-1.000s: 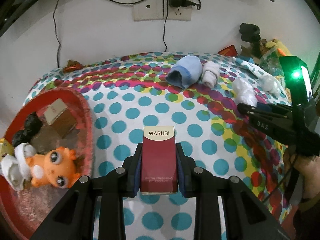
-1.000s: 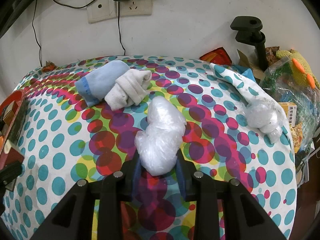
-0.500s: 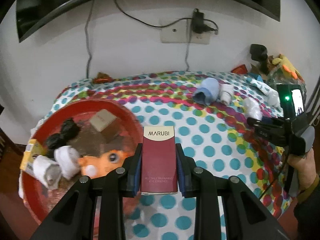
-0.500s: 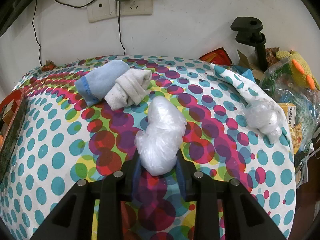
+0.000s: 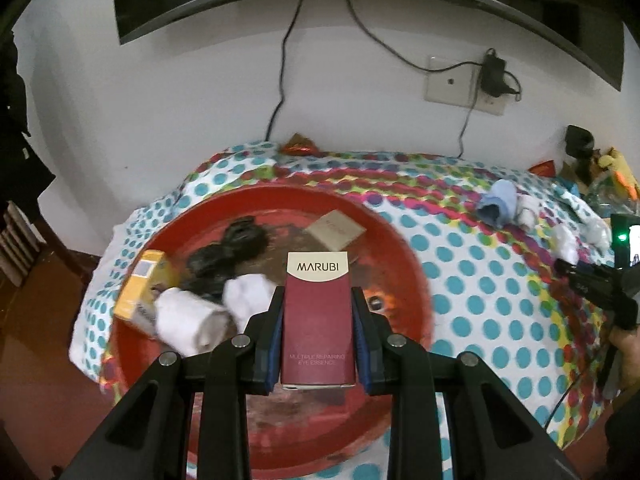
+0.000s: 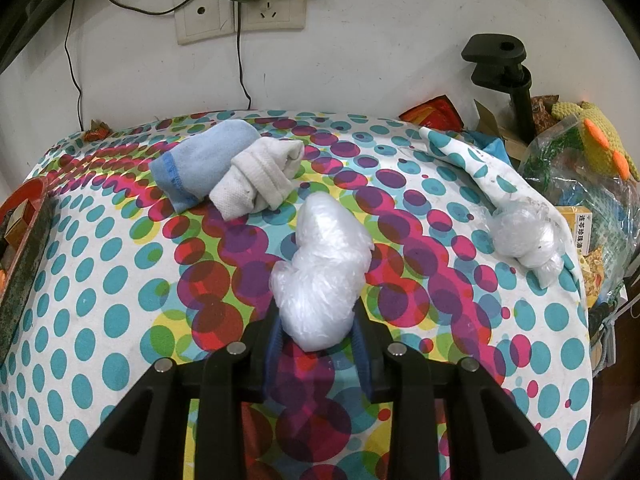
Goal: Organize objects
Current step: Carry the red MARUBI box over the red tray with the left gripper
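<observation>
Two crumpled plastic bags: one [image 6: 320,276] at center, one [image 6: 524,240] at three o'clock. Two rolled socks at eleven o'clock, blue [image 6: 200,160] and white [image 6: 258,178]. One red tray [image 5: 408,280] holds three boxes.

The box [image 5: 318,316] was maroon with a cream top, the tray [image 5: 404,248] red, the cloth [image 6: 120,280] white (multicoloured dots).

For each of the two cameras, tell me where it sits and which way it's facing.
Left wrist: rides the left tool, looking forward over the red tray toward the wall; its fingers clamp the MARUBI box; the other tool shows at right.
Right wrist: rides the right tool, looking across the dotted tablecloth; its fingers flank a plastic bag bundle.
Shared: blue sock.
</observation>
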Motion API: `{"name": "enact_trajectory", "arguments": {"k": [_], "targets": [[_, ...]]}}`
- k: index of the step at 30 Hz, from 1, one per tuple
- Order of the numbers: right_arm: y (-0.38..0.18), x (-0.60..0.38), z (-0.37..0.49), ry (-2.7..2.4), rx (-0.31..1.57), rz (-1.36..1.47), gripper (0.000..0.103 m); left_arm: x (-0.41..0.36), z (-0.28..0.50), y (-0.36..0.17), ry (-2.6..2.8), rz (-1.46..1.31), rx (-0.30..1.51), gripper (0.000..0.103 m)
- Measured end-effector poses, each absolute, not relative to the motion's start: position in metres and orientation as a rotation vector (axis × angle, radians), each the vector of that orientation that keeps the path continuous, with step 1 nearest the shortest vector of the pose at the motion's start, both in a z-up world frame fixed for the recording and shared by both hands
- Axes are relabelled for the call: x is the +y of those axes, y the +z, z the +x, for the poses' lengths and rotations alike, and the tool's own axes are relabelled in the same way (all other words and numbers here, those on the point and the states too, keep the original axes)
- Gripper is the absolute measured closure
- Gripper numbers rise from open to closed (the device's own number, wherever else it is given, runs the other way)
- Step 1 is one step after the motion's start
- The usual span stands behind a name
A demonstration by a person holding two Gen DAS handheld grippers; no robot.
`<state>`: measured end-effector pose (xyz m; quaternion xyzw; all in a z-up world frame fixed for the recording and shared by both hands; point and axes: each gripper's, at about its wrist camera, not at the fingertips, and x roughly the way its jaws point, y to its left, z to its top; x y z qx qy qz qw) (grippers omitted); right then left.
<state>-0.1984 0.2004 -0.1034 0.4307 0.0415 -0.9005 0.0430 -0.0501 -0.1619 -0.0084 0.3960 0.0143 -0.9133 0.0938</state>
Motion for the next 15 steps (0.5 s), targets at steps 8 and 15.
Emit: {"name": "enact_trajectory", "arguments": {"k": [8,15], "targets": [[-0.104,0.201,-0.198,-2.754,0.13,1.317,0.071,-0.203,-0.04,-0.006,-2.637,1.17,0.098,0.076],[-0.104,0.2,-0.198,-2.753,0.13,1.317,0.071,-0.234,-0.039,-0.008,-2.598,1.168,0.115,0.076]]}}
